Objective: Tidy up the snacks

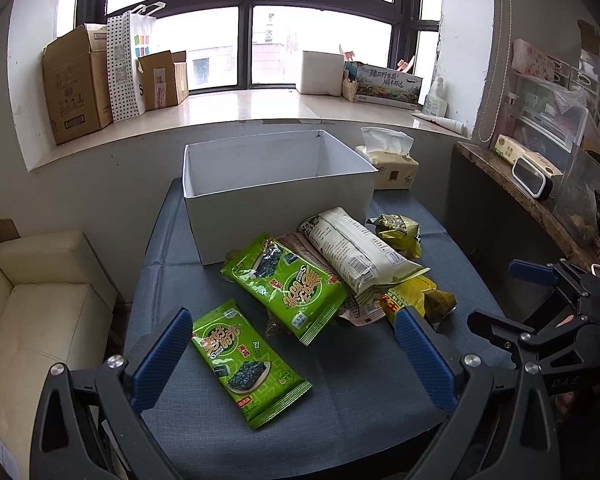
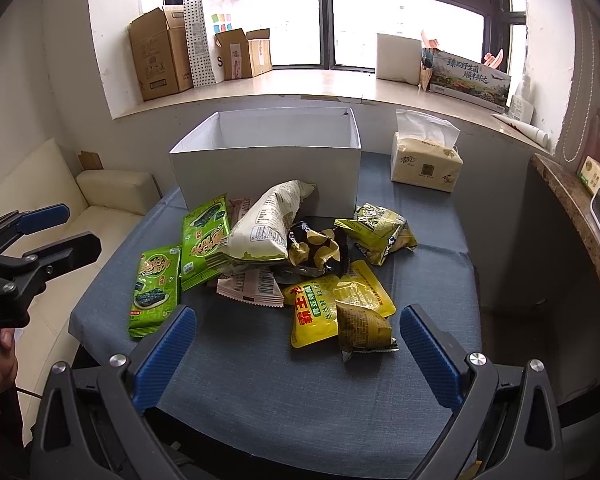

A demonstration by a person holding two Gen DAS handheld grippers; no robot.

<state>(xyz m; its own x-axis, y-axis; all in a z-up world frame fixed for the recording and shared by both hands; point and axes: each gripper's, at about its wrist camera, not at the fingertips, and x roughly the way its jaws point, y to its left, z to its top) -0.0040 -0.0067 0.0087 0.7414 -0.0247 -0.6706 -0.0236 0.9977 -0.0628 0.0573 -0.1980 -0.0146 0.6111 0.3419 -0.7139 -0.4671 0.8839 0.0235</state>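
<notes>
A pile of snack packs lies on a blue-clothed table [image 1: 360,392] in front of an empty white box [image 1: 276,184]. One green seaweed pack [image 1: 248,364] lies alone nearest my left gripper [image 1: 296,344], which is open and empty above it. A second green seaweed pack [image 1: 288,284] and a white bag [image 1: 356,248] lie behind. In the right wrist view my right gripper [image 2: 298,340] is open and empty, near a yellow pouch [image 2: 332,304] and a small olive pack [image 2: 362,330]. The white box [image 2: 264,160], white bag [image 2: 264,226] and a yellow-green pack [image 2: 380,232] show there too.
A tissue pack [image 2: 424,160] stands at the table's back right. A cream sofa [image 1: 40,320] is left of the table, a stone counter [image 2: 580,216] right. Cardboard boxes [image 1: 76,84] line the windowsill. Each gripper shows in the other's view: the right [image 1: 532,296], the left [image 2: 52,232].
</notes>
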